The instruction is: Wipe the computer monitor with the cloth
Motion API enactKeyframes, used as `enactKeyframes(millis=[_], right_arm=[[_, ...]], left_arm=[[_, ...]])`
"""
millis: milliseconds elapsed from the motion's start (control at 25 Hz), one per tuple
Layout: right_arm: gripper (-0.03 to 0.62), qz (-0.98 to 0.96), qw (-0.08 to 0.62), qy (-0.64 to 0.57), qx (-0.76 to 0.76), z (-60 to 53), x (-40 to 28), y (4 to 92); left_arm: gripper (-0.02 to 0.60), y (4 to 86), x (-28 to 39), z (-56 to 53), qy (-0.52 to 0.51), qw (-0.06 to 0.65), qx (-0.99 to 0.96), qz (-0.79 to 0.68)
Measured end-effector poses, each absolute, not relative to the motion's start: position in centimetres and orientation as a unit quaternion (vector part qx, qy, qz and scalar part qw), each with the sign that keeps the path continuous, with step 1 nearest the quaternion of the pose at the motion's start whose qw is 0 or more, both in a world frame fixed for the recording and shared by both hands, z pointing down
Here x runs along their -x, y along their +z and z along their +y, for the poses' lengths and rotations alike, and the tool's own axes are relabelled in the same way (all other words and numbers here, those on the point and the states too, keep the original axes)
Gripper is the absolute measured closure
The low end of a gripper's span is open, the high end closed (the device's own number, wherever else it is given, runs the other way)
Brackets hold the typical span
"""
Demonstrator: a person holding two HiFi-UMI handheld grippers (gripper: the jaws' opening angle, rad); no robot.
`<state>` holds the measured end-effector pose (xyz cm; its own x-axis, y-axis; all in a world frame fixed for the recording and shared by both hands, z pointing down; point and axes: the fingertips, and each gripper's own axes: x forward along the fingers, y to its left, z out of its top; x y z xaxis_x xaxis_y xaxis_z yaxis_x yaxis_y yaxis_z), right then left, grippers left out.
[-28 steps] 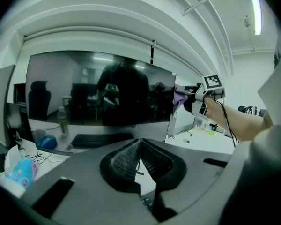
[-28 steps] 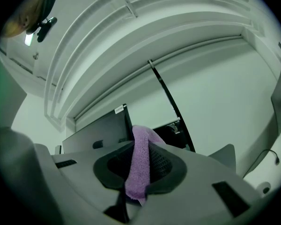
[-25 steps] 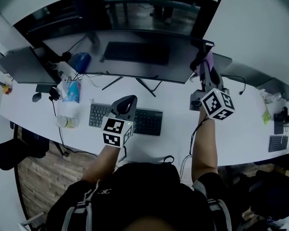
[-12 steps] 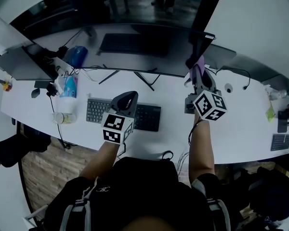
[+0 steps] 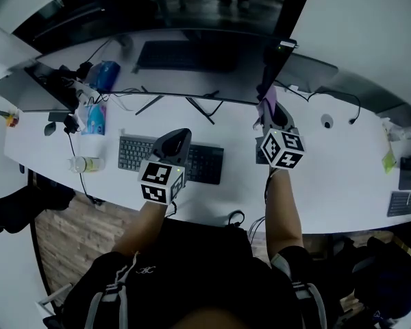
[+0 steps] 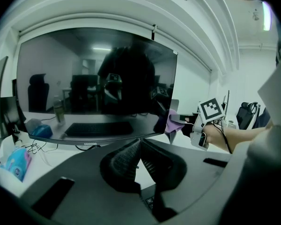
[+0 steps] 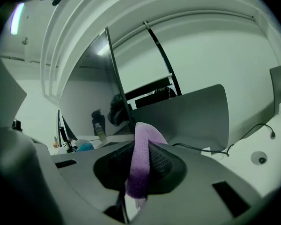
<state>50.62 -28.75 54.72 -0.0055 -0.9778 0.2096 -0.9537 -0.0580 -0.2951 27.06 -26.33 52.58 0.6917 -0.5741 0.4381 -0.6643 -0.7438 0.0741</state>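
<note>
Fingers (image 7: 165, 162) of the right gripper (image 7: 139, 168) were clenched on the purple cloth (image 7: 140, 159). The cloth was pinched between the ribbed pads so that a folded hump stood proud of the tips. That grip made sense for wiping, since soft fabric, not hard plastic, would meet the glass. The left gripper (image 6: 139, 146) carried nothing. Its fingers (image 6: 123, 162) were pressed together at the tips, with only white desk showing through the gap lower down. It hung low over the keyboard (image 5: 131, 155), probably parked there out of the working arm's way.

From the head view, the right gripper (image 5: 267, 115) reached forward over the white desk (image 5: 342, 177), its marker cube trailing behind. The cloth (image 5: 268, 104) was at the lower right corner of the monitor (image 5: 192, 64). The left gripper view gave the same reading, with the cloth (image 6: 172, 123) lying right at the dark screen's corner. Whether it was actually pressing on the glass could not be told.

The right gripper view showed the monitor (image 7: 116, 86) nearly edge-on, so the cloth seemed lined up with the rim, not the middle. By that reading the wipe was at the screen's right end, with most of the broad curved panel to the left.

Farther off, a blue tissue pack (image 5: 96, 118) and cables lay under the monitor's left side. The grey back of a second screen (image 5: 312, 70) stood beyond the right corner.
</note>
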Motion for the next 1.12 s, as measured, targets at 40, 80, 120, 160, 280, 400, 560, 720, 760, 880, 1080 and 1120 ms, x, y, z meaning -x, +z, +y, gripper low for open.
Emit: enactKeyframes(millis=[40, 80, 120, 160, 280, 400, 560, 720, 760, 880, 1080, 1120], right_arm=[[0.520, 0.684, 0.027, -0.186, 0.705, -28.8, -50.7, 55.5], [0.520, 0.682, 0.023, -0.192, 0.706, -28.8, -50.7, 56.2], [0.520, 0.680, 0.018, -0.196, 0.706, -28.8, -50.8, 56.9], [0.520, 0.678, 0.013, -0.200, 0.708, -28.9, -50.8, 57.5], [0.520, 0.671, -0.002, -0.209, 0.711, -28.9, -50.6, 59.2], [0.520, 0.661, -0.019, -0.225, 0.716, -29.1, -50.5, 61.3], [0.522, 0.647, -0.029, -0.261, 0.716, -29.2, -49.9, 64.1], [0.522, 0.633, -0.022, -0.286, 0.719, -29.3, -49.2, 65.2], [0.522, 0.628, -0.018, -0.295, 0.720, -29.3, -49.0, 65.3], [0.520, 0.616, -0.005, -0.324, 0.718, -29.4, -47.8, 65.9], [0.520, 0.614, 0.011, -0.331, 0.717, -30.0, -44.5, 65.7], [0.520, 0.613, 0.015, -0.331, 0.717, -30.2, -43.7, 65.5]], left_arm=[[0.569, 52.7, -27.1, -26.2, 0.198, 0.115, -0.912, -0.340], [0.569, 52.8, -27.1, -26.1, 0.200, 0.115, -0.912, -0.340], [0.569, 53.0, -27.0, -26.0, 0.202, 0.115, -0.911, -0.340], [0.569, 53.1, -26.9, -25.9, 0.204, 0.116, -0.911, -0.340], [0.569, 53.5, -26.3, -25.8, 0.206, 0.117, -0.910, -0.339], [0.569, 53.4, -25.4, -25.8, 0.204, 0.115, -0.911, -0.339], [0.569, 53.2, -23.7, -25.8, 0.201, 0.116, -0.911, -0.340], [0.569, 53.1, -21.7, -26.1, 0.200, 0.116, -0.911, -0.341], [0.569, 53.0, -21.2, -26.2, 0.198, 0.116, -0.911, -0.342], [0.569, 52.8, -19.6, -26.4, 0.195, 0.115, -0.912, -0.342], [0.569, 52.1, -16.1, -27.1, 0.189, 0.114, -0.913, -0.343], [0.569, 51.9, -15.3, -27.3, 0.188, 0.114, -0.913, -0.343]])
